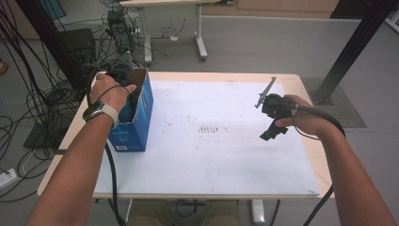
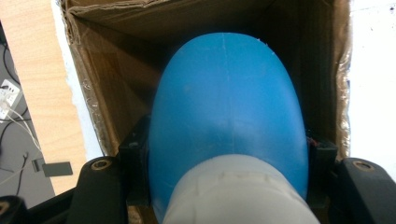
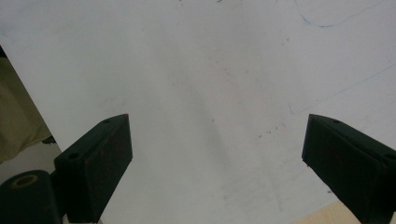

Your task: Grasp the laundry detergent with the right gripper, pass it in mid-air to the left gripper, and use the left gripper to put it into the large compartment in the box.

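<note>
- Lowering the blue bottle (image 2: 229, 116) into the open cardboard box (image 2: 116, 28) is the step you have in hand, so keep your left gripper (image 1: 126, 80) pointed straight down into the opening.
- Your left gripper's jaws are clamped on the bottle just above its whitish cap (image 2: 233, 191), one on each side; the bottle hangs bottom-first inside the box's brown walls.
- Hold that clamp firm until you judge that the bottle's base rests on the box floor, which the bottle hides; letting go early would likely drop it or tip it over.
- Keep the bottle centred: in the left gripper view the walls stand near on both sides, and a drift could snag a jaw on the torn rim.
- The box, blue on the outside (image 1: 139, 122), stands at the left edge of the white mat (image 1: 211, 155), close to the table's edge, so press down gently rather than sideways.
- Your right gripper (image 1: 273, 120) hovers over the mat with jaws spread wide and nothing between them; you could use it to steady the box.
</note>
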A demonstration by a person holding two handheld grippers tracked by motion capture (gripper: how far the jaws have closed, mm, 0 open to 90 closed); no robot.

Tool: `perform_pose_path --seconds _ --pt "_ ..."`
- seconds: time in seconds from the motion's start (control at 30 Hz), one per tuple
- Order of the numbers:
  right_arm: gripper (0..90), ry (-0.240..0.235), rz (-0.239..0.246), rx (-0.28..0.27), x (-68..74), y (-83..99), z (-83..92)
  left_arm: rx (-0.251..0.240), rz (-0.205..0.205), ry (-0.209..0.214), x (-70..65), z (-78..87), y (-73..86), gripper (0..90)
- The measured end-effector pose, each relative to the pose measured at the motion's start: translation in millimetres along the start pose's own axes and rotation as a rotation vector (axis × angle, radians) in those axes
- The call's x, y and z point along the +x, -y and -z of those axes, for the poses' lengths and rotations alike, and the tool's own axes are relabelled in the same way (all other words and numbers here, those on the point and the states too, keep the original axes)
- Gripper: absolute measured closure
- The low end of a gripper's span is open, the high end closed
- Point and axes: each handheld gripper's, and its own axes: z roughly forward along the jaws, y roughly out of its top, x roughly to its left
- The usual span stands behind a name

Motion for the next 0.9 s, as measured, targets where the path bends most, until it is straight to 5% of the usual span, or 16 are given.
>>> perform_pose_path --seconds 0.9 --pt "8.4 -0.004 -0.003 0.008 0.1 0.1 -2.5 -0.009 0.002 0.02 5.1 -14.5 1.4 37.4"
